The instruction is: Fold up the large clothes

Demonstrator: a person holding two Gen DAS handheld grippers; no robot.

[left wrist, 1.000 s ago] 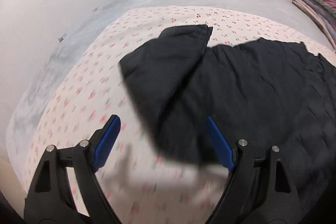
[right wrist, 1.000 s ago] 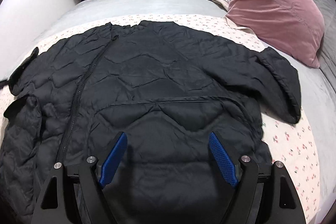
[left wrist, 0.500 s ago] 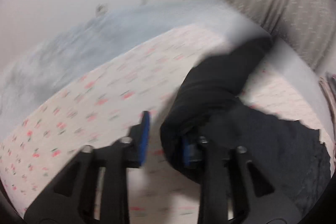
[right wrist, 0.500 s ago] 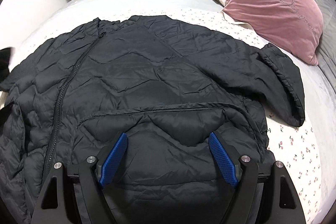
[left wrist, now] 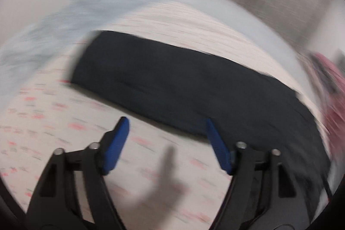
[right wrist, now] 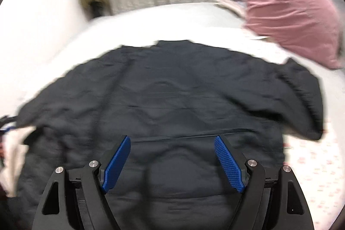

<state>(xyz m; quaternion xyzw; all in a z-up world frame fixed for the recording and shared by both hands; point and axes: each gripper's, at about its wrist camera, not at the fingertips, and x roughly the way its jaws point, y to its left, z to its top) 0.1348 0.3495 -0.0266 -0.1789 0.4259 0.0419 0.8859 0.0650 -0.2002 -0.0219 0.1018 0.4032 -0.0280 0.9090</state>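
Quilted black jacket (right wrist: 172, 89) lies flat on floral sheet (left wrist: 54, 122).

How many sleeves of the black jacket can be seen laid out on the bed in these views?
2. One sleeve stretches straight out in the left wrist view, ahead of the opening, empty left gripper. The other lies bent near the pink pillow.

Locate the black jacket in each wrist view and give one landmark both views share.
Left wrist: black jacket runs as a dark band across the middle, blurred.
Right wrist: it fills the centre, spread flat, beyond the claw.
Shared landmark: pink pillow, at the right edge in both views.
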